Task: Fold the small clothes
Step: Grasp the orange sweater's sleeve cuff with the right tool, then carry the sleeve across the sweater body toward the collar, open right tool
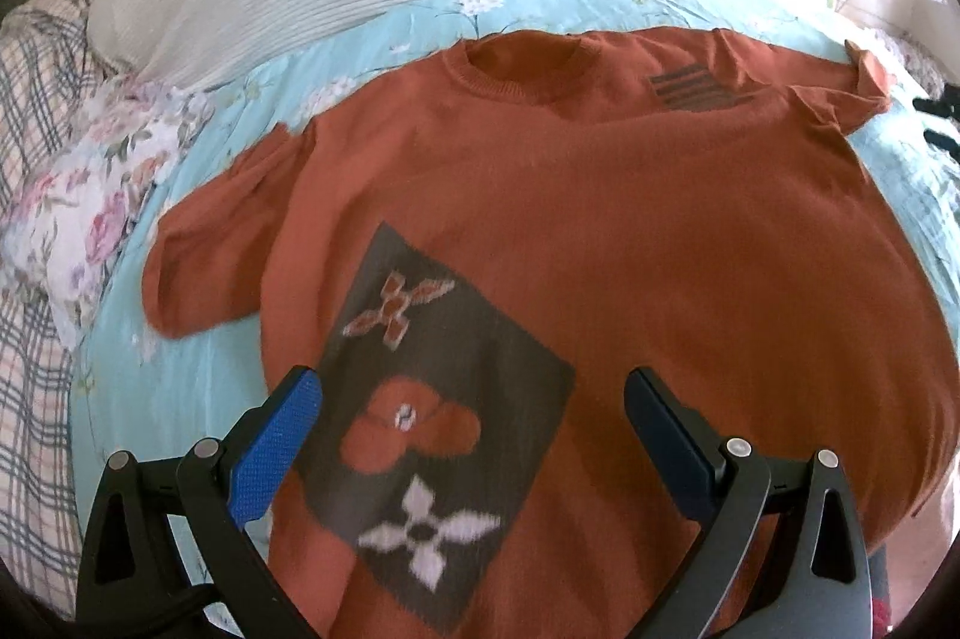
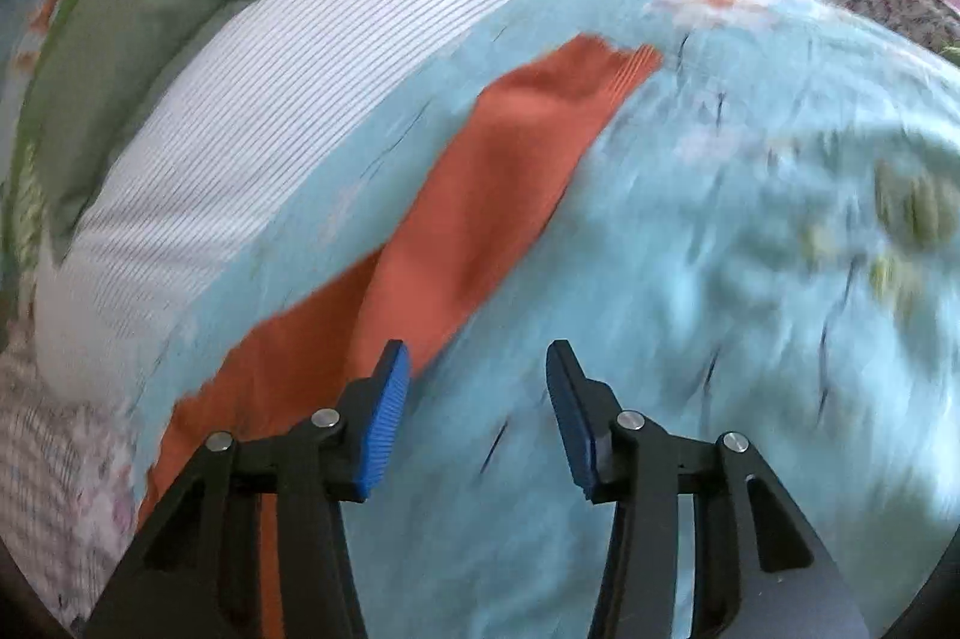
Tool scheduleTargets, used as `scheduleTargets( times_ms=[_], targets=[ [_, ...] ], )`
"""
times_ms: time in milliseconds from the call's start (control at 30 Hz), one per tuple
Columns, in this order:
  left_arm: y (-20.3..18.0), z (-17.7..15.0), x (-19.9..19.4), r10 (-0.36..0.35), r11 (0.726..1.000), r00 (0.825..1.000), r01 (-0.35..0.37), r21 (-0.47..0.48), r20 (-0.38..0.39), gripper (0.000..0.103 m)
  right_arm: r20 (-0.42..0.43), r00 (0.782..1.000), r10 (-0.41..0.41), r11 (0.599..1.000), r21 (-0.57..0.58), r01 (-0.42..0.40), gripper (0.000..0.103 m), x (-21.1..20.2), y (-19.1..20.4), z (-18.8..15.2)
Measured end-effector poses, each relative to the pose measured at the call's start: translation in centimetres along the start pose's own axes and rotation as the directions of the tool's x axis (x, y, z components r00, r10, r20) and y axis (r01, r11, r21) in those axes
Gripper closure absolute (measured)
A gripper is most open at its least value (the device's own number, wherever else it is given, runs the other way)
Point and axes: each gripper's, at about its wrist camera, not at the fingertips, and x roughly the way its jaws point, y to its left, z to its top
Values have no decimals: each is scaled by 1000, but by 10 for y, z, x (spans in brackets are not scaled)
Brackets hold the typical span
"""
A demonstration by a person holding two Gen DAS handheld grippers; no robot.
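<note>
Both grippers hang with jaws apart and empty over an orange sweater on a bed.

The left gripper [image 1: 471, 426] frames the sweater [image 1: 600, 219] and its dark flower patch [image 1: 432, 399], hem cut off; the right gripper [image 2: 477, 393], blurred, shows only one sleeve [image 2: 480, 195] on the blue sheet [image 2: 720, 279].

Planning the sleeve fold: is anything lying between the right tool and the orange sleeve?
Nothing visible. The right tool hangs open over bare blue bedding, and the sleeve lies just left of it, uncovered.
</note>
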Motion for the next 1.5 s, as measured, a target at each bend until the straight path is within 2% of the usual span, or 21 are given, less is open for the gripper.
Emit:
scheduleTargets(
  times_ms=[133,200,400,467,533,567,667,700,867,967,1067,1167,1233,1367,1500],
  targets=[
    [-4,17,16,-18,1000,1000,18,-16,-10,2,42,998,-49,997,65,46,55,12,-34,48],
    [-8,24,24,-26,999,1000,26,-20,-14,2,42,997,-64,994,87,60,55,31,-32,61],
    [-21,38,52,-25,1000,998,25,-9,-49,2,20,990,-137,982,132,133,57,69,-68,118],
    [-23,42,61,-33,999,997,32,-14,-63,2,14,991,-137,982,134,134,67,81,-75,135],
    [-25,46,66,-40,999,997,38,-19,-66,2,1,991,-136,983,121,135,89,87,-77,148],
    [-26,48,68,-41,999,997,40,-21,-65,2,-1,991,-132,985,112,131,91,91,-65,135],
    [-29,51,70,-48,999,997,46,-24,-63,2,20,995,-96,994,54,95,93,86,-41,131],
    [-30,51,71,-50,999,997,48,-23,-64,2,20,997,-79,996,41,78,94,82,-23,113],
    [-31,48,70,-54,998,997,53,-19,-60,2,-14,997,73,996,-45,-74,94,67,47,80],
    [-28,47,66,-66,997,997,64,-36,-50,2,-74,980,186,978,-86,-192,94,61,92,53],
    [-24,46,64,-66,997,997,65,-48,-31,2,-147,946,288,944,-121,-306,94,61,144,23],
    [-15,46,63,-71,995,997,69,-71,-18,2,-231,890,393,896,-122,-427,94,64,200,-14],
    [-7,46,63,-80,993,997,79,-90,-10,2,-302,837,456,856,-109,-506,94,72,241,-45],
    [16,45,63,-106,983,994,105,-148,-2,2,-435,752,495,807,-91,-584,94,92,304,-110],
    [39,40,66,-143,967,990,140,-212,3,2,-540,678,499,787,-46,-616,94,120,342,-171]
  ],
)
